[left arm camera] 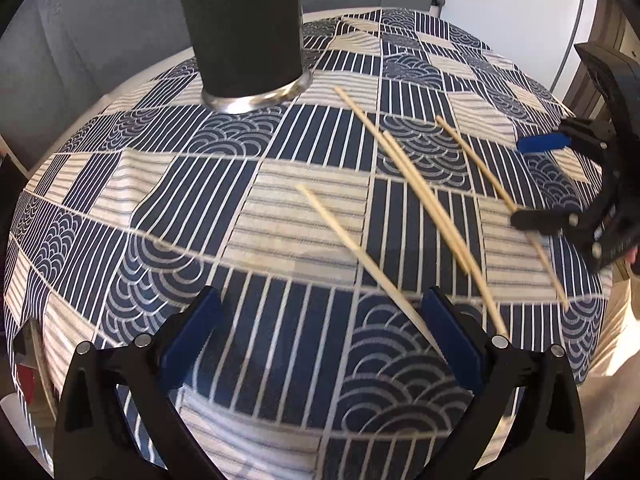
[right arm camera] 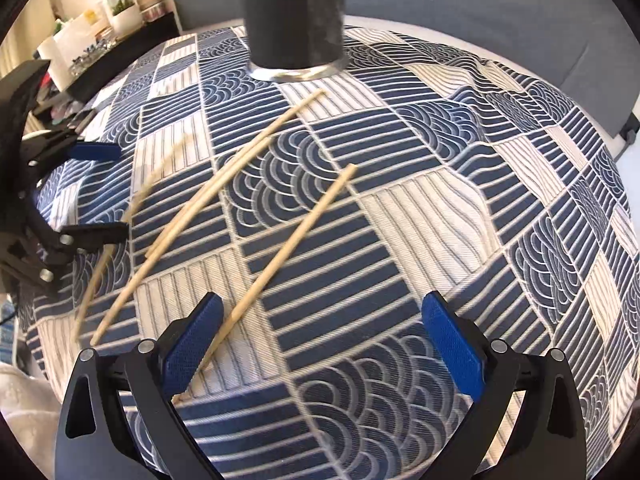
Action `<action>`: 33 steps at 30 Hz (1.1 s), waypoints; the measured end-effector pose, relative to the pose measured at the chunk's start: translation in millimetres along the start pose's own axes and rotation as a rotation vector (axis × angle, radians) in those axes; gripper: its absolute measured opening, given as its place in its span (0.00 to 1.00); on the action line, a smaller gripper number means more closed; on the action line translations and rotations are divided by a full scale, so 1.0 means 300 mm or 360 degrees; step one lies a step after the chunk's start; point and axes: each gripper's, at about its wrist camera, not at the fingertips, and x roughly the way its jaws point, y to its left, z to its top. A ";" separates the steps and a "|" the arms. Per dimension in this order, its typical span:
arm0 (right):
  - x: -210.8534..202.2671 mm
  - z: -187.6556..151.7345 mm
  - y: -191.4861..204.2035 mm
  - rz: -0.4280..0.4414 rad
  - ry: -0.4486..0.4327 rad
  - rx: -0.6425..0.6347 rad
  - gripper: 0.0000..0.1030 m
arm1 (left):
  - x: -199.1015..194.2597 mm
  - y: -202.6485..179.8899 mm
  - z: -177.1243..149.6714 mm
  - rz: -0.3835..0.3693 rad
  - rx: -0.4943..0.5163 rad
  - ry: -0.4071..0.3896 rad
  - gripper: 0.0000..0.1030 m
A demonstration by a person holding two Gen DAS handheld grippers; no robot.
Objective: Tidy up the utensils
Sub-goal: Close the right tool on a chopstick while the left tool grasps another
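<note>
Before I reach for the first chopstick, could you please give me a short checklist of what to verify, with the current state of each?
1. Left gripper open: ok, its jaws stand wide apart with nothing between them.
2. Right gripper open: ok, nothing gripped.
3. Chopsticks reachable: ok, four lie loose on the tablecloth.
4. Chopsticks separated: not ok, two lie side by side, touching.
5. Dark cup upright: ok, it stands beyond the chopsticks.
6. Cup has room inside: cannot tell, its top is out of frame.
</note>
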 end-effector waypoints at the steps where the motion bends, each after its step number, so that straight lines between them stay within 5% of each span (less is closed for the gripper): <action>1: -0.003 -0.001 -0.003 0.0003 0.0005 -0.0009 0.93 | -0.005 0.016 -0.007 -0.0001 -0.0004 0.0025 0.96; 7: 0.019 0.011 -0.020 0.0015 0.0067 -0.0014 0.93 | -0.011 0.022 -0.028 0.0007 -0.0001 0.0061 0.95; 10: 0.011 0.018 -0.047 0.0056 0.0108 -0.0122 0.78 | -0.027 0.044 -0.036 -0.0024 0.0029 0.0134 0.89; 12: -0.012 0.032 -0.100 0.0053 0.0170 -0.0108 0.36 | -0.045 0.073 -0.036 -0.0025 0.0013 0.0186 0.68; 14: -0.020 0.044 -0.157 0.0042 0.0254 -0.0048 0.05 | -0.065 0.121 -0.034 -0.0015 -0.0035 0.0243 0.45; 15: -0.019 0.045 -0.190 0.0063 0.0289 -0.0012 0.05 | -0.068 0.144 -0.034 -0.0026 -0.0050 0.0274 0.29; 18: -0.020 0.044 -0.237 0.0132 0.0319 0.0003 0.04 | -0.076 0.251 -0.045 -0.0085 -0.0210 0.0333 0.10; 25: -0.055 0.005 -0.274 0.0312 0.0221 0.0113 0.05 | -0.119 0.315 -0.109 -0.0145 -0.0389 0.0373 0.07; 33: -0.127 0.017 -0.290 0.0565 -0.0103 0.0298 0.05 | -0.224 0.326 -0.185 -0.0276 -0.0566 0.0076 0.05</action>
